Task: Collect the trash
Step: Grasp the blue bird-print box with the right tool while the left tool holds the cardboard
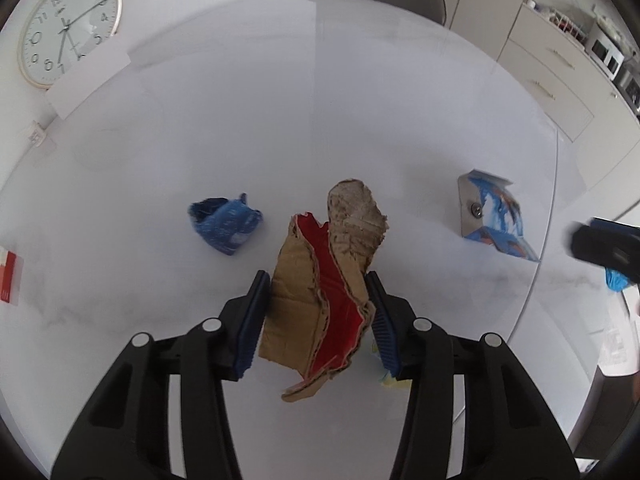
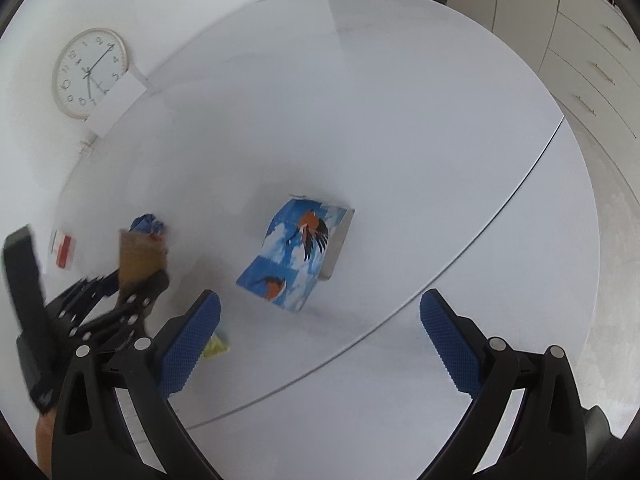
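light: bright, soft shadows | edges: fisheye bend, dark corners; right view blurred at left

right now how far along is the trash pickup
Nothing looks collected yet. In hand: the left gripper has its fingers against the torn cardboard piece. Left: the crumpled blue wrapper, the bird-print carton ahead of the open right gripper, and a yellow scrap.

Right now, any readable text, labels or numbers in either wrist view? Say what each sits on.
"12", "2", "4", "5", "7", "8", "9", "10", "11": hour numerals on the wall clock; the rest of the numerals cannot be read for certain.
Small print under the clock's centre: too blurred to read.
Red and white packet at the table edge: markings too small to read.
Bird-print carton: pictures only, no legible words.
Torn cardboard: no text visible.
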`<state>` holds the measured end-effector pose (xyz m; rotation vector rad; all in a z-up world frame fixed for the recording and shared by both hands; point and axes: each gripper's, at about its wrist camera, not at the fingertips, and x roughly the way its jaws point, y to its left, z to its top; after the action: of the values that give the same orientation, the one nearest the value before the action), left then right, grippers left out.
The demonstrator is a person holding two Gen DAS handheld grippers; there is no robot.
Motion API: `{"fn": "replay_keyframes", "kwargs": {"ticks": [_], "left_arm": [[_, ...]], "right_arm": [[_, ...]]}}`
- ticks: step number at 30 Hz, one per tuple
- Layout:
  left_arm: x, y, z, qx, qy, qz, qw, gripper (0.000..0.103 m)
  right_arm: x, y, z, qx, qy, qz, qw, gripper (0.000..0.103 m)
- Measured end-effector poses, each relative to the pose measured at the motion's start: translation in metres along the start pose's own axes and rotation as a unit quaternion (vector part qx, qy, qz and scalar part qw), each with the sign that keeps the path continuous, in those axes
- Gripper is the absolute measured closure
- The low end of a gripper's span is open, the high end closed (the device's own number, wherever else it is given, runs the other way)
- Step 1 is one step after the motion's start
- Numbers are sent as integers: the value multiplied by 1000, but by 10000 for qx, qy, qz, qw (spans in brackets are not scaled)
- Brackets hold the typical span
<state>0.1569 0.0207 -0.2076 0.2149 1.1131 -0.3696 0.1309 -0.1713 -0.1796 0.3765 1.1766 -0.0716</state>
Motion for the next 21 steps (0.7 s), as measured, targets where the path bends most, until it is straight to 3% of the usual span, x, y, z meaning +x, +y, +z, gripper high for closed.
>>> {"fn": "replay_keyframes", "kwargs": {"ticks": [5,8,13,21], "left_arm": [[-30,10,-10,-232,-226,43,9995,56],[-43,18,-16,-381,-294,93,9988,56],[-67,21,-38,-654,-359,187,9970,56],[-81,16,-45,-800,-431,215,9956,56]], "right_arm": [[48,12,25,379,217,-353,9984,4],[68,19,31,429,348,-594,9967,15],[77,26,30,265,506,-636,9963,54],[35,20,14,-109,185,-260,9994,54]]}}
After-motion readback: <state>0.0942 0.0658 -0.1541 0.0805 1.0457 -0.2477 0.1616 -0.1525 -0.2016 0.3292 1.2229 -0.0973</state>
